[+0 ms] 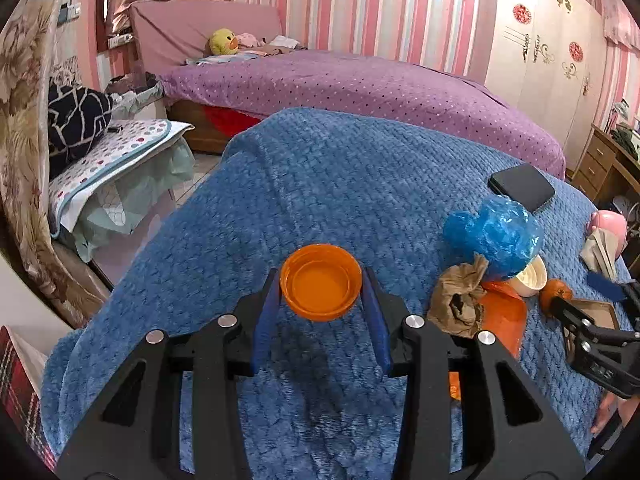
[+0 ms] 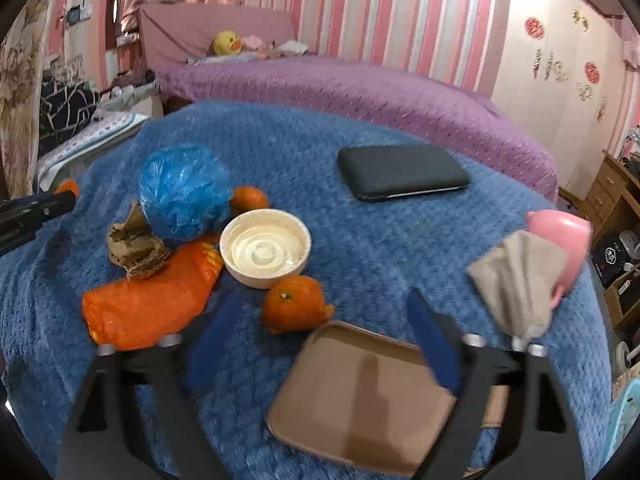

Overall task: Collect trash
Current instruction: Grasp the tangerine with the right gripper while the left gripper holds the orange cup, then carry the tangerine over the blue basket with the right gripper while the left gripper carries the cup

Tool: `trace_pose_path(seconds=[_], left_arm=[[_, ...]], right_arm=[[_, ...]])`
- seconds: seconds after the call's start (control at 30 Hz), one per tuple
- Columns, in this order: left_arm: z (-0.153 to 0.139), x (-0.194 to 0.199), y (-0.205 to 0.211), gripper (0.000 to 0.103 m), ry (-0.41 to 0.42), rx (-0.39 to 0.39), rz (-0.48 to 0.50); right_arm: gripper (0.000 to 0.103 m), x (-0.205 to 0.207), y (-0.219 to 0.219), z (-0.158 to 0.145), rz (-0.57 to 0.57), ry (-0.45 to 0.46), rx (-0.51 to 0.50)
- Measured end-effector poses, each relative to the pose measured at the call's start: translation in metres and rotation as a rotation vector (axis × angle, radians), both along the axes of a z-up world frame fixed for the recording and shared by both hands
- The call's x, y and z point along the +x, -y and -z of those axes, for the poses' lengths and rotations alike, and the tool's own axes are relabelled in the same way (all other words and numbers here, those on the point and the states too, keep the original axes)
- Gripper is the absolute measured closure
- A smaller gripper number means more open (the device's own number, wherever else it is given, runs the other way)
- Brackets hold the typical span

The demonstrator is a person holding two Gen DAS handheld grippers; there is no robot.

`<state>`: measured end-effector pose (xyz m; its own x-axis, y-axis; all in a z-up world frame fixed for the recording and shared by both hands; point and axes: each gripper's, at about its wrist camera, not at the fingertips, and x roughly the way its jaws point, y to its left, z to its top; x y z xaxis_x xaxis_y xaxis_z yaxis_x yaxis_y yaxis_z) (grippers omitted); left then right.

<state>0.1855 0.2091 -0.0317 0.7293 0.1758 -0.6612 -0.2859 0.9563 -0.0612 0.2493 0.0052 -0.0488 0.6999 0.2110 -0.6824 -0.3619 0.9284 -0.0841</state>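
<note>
My left gripper (image 1: 321,280) is shut on an orange plastic lid (image 1: 320,282), held open side up above the blue blanket (image 1: 320,184). To its right lies a trash pile: a crumpled blue plastic bag (image 1: 496,236), crumpled brown paper (image 1: 460,300), an orange wrapper (image 1: 504,316), a white lid (image 1: 532,278) and a tangerine (image 1: 554,294). In the right wrist view my right gripper (image 2: 324,312) is open above a brown tray (image 2: 360,396), with the tangerine (image 2: 294,304), white lid (image 2: 265,247), orange wrapper (image 2: 148,312), brown paper (image 2: 134,246) and blue bag (image 2: 184,192) ahead.
A black phone case (image 2: 402,172) lies at the far side of the blanket. A pink cup (image 2: 564,240) with a beige cloth (image 2: 520,280) sits at the right edge. A purple bed (image 1: 360,84) stands behind. A padded stool (image 1: 116,152) stands left.
</note>
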Motion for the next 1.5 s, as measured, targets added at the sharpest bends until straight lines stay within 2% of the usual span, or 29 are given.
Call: trace_pose_path(seconds=[0.1, 0.13, 0.23, 0.53, 0.7, 0.9, 1.07, 1.2, 1.4, 1.5], left_arm=[[0.0, 0.0, -0.002, 0.064, 0.0, -0.02, -0.004], [0.0, 0.0, -0.003, 0.064, -0.005, -0.028, -0.004], [-0.002, -0.002, -0.002, 0.064, -0.008, -0.03, -0.002], [-0.019, -0.011, 0.016, 0.064, 0.042, -0.041, 0.02], [-0.03, -0.013, 0.045, 0.064, 0.073, -0.047, 0.064], [-0.042, -0.018, 0.097, 0.064, 0.102, -0.046, 0.16], [-0.04, -0.02, 0.147, 0.064, 0.088, -0.077, 0.262], [-0.035, -0.023, 0.186, 0.064, 0.079, -0.058, 0.309], [-0.022, -0.026, 0.22, 0.064, 0.053, -0.053, 0.33], [-0.018, -0.028, 0.236, 0.064, 0.055, -0.015, 0.342]], right_arm=[[0.055, 0.005, -0.01, 0.008, -0.035, -0.035, -0.018], [0.066, 0.005, -0.012, 0.01, -0.042, -0.036, -0.029], [0.073, 0.002, -0.013, 0.008, -0.051, -0.021, -0.023], [0.076, -0.017, 0.033, -0.025, 0.016, 0.075, 0.054], [0.076, -0.035, 0.068, -0.042, 0.061, 0.112, 0.037], [0.076, -0.063, 0.127, -0.056, 0.15, 0.137, 0.024], [0.076, -0.084, 0.179, -0.059, 0.23, 0.14, 0.036], [0.076, -0.097, 0.212, -0.057, 0.283, 0.147, 0.043], [0.076, -0.104, 0.253, -0.047, 0.346, 0.14, 0.076], [0.076, -0.102, 0.266, -0.042, 0.364, 0.134, 0.08]])
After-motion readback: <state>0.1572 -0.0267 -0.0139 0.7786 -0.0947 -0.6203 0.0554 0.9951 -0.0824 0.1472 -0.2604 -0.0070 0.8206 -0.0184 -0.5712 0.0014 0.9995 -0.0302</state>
